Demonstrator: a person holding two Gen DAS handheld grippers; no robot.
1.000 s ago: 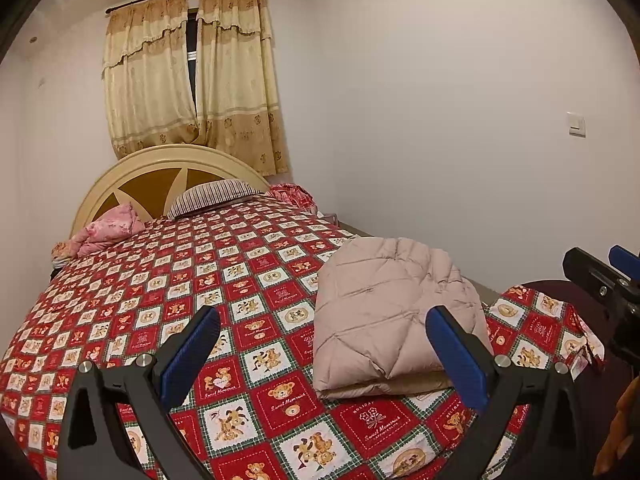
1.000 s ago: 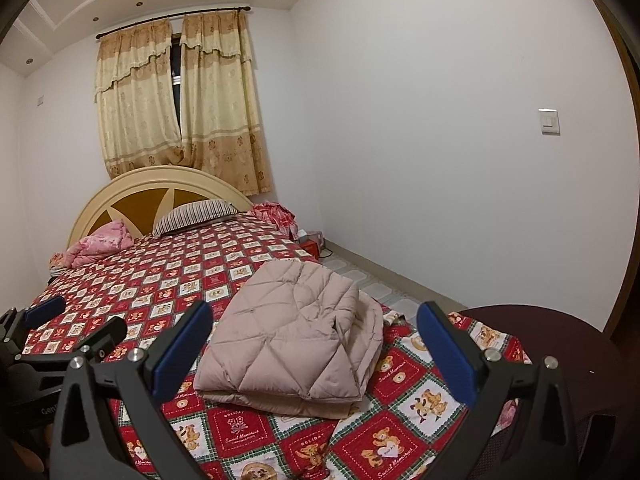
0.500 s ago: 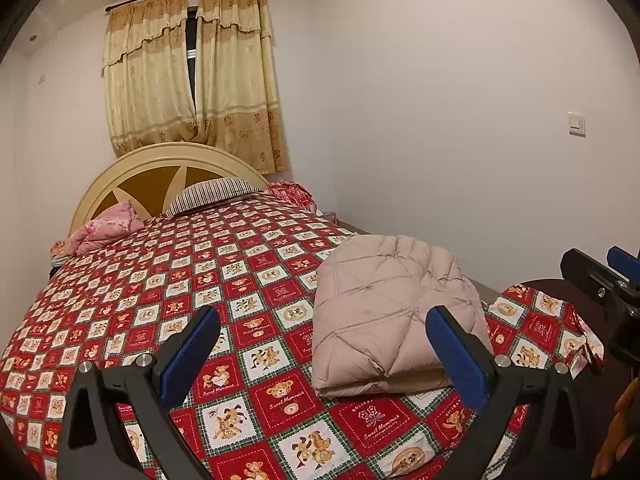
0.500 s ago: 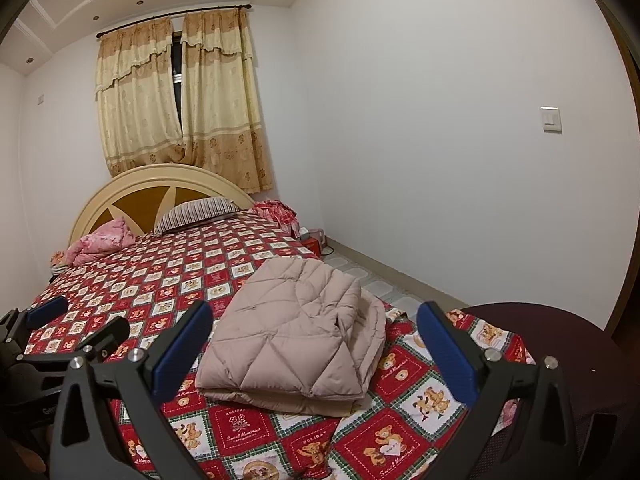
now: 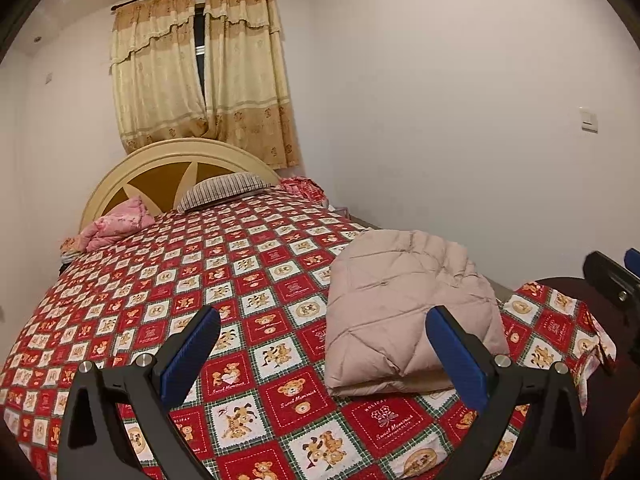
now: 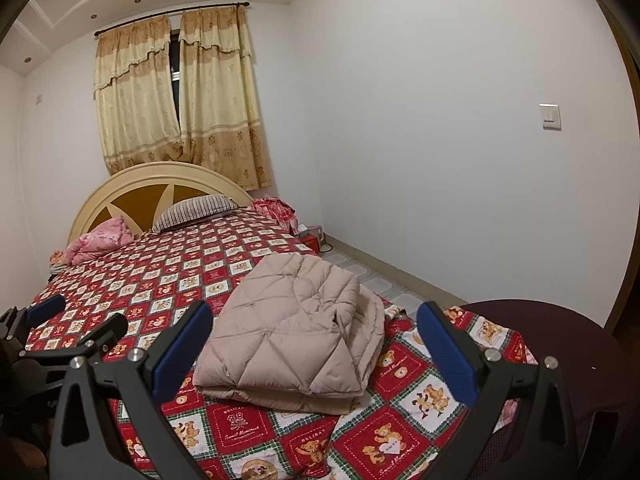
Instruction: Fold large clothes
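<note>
A beige quilted down jacket (image 5: 404, 308) lies folded into a compact stack near the foot of the bed, on the red bear-print cover (image 5: 224, 280). It also shows in the right wrist view (image 6: 296, 332). My left gripper (image 5: 322, 344) is open and empty, held back from the jacket and a little left of it. My right gripper (image 6: 314, 340) is open and empty, held above the bed's near edge in front of the jacket. Neither touches the jacket. The left gripper also shows in the right wrist view (image 6: 76, 318).
A striped pillow (image 5: 222, 194) and a pink bundle (image 5: 114, 228) lie by the cream headboard (image 5: 168, 160). A red cloth (image 6: 276, 210) sits at the bed's far right corner. A dark round surface (image 6: 560, 332) stands at the right. White wall runs along the right.
Both grippers have drifted slightly back from the bed. The jacket has not moved and both grippers stay open.
</note>
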